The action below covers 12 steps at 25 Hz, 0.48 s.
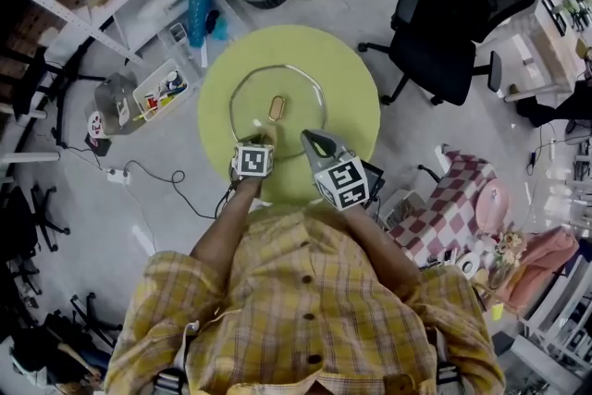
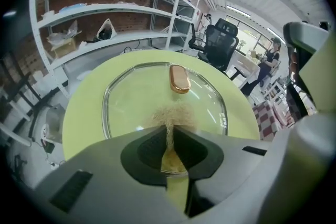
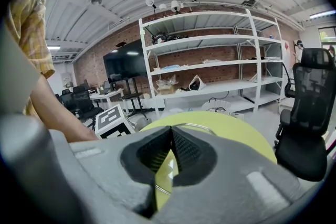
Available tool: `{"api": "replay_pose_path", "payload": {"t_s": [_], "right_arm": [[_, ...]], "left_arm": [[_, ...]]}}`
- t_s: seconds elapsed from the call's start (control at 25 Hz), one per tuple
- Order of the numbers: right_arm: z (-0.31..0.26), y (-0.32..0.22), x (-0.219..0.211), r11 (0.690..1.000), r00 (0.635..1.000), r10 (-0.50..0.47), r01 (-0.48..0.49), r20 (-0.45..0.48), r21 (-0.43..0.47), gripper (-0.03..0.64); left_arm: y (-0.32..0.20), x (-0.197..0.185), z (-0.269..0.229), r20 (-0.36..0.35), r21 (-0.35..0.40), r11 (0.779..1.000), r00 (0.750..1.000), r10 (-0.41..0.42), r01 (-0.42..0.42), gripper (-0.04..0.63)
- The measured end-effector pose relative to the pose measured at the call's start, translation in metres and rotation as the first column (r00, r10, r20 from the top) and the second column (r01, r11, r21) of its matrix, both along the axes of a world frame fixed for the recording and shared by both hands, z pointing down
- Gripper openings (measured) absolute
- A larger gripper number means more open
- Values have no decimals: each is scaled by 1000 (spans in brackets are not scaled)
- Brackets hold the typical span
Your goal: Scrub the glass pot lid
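**L tongs on scrubber, R tongs shut & empty**

The glass pot lid (image 1: pixel 301 88) lies flat on the round yellow-green table (image 1: pixel 356 74), approx. mid-table, w/ its copper-coloured knob (image 1: pixel 277 108) facing up. Your left gripper (image 2: pixel 169 132) is pinched narrow on a tan fibrous scrubber (image 2: pixel 173 113). The scrubber's frayed end spreads on the glass just near of the knob. Your right gripper (image 3: pixel 170 132) is over the lid's near-right edge. Its jaws are closed tip to tip w/ nothing btwn them, and the lid's rim shows thru the gap below the tips. You can't tell whether it touches the glass. The two grippers sit side by side, close together. A black office chair (image 1: pixel 444 23) stands on the floor, far right of the table.
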State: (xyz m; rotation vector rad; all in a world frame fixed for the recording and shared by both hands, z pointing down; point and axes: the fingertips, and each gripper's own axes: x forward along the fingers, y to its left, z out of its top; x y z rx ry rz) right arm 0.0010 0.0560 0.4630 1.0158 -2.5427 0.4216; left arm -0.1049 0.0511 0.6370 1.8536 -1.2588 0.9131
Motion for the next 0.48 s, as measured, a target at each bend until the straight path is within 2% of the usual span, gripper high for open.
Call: {"api": "replay_pose_path", "payload": {"t_s": [0.08,0.16,0.36,0.48], "right_arm": [[-1,1,0,1000,1000,2,-2,-1,1,-2],[-2,1,-1,1000,1000,2,-2,-3,1,-2],[-1,2,5,1000,1000,16,-16,-11,3,-2],[0,1,9,1000,999,30,-30,-13,2,-2]], "left_arm": [[1,7,-1,16,7,999,999,41,-41,43],[5,18,8,-6,0,997,997,72,-72,43],[8,25,17,-1,-3,995,995,97,-97,43],[10,38,17,16,-4,986,986,164,-164,43]]}}
